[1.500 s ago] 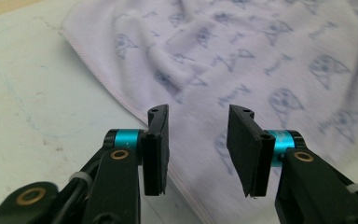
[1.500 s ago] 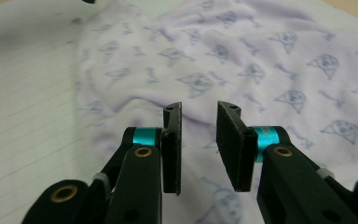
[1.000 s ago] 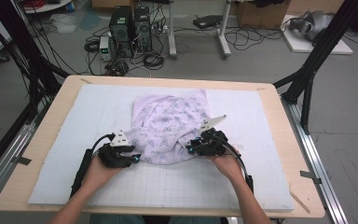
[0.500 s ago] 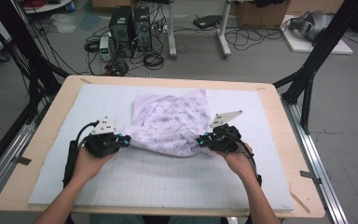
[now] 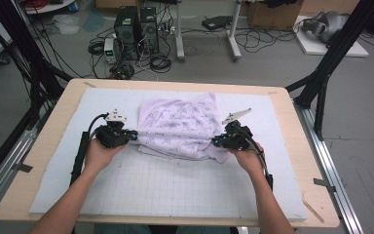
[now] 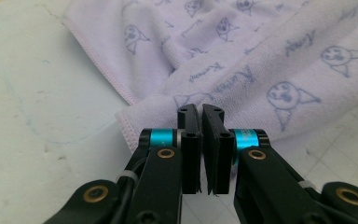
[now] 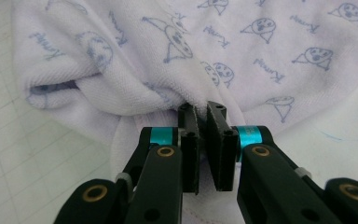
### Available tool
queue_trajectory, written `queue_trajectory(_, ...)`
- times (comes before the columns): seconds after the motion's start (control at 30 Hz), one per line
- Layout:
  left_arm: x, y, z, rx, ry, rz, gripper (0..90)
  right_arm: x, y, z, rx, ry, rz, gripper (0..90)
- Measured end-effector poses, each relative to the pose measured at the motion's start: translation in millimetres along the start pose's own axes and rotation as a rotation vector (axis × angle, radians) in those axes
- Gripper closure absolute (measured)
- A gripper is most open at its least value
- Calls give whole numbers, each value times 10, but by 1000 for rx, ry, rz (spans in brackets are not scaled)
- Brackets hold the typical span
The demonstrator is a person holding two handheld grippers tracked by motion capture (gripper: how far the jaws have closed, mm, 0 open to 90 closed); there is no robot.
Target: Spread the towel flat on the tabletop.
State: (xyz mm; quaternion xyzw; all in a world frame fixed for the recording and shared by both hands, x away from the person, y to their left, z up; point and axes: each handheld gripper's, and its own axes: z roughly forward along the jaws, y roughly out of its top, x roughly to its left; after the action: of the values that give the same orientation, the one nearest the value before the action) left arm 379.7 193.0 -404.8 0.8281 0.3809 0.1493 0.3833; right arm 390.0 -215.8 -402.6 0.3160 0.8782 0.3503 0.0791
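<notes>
High view, 2 grippers pinching towel (image 5: 182,126) edges

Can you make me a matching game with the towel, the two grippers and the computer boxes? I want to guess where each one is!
Things:
1. towel
2. left gripper
3. right gripper
4. computer towers

Places or states:
A. on the floor beyond the table
B. shut on the towel's left edge
C. crumpled on the white mat
D. shut on the towel's right edge

Pairs: 1-C, 2-B, 3-D, 4-A
</notes>
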Motion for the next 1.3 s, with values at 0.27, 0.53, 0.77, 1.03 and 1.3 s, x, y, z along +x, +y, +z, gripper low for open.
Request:
queue_trajectory(0.27,-27,4,-280,-68,-22,1,619,147,27,-243,-108,40,-45,776)
queue_trajectory(0.53,-129,-107,-460,-77,-50,22,565,449,10,-387,-146,51,-151,745)
queue_trajectory(0.77,-278,-227,-159,8,-101,64,584,606,5,-153,-117,89,-202,562)
queue_trajectory(1.03,-267,-195,214,3,-54,1,630,597,86,325,-27,54,-206,605)
queue_trajectory(1.3,-323,-152,82,-28,-22,51,793,568,98,246,-50,80,-197,809)
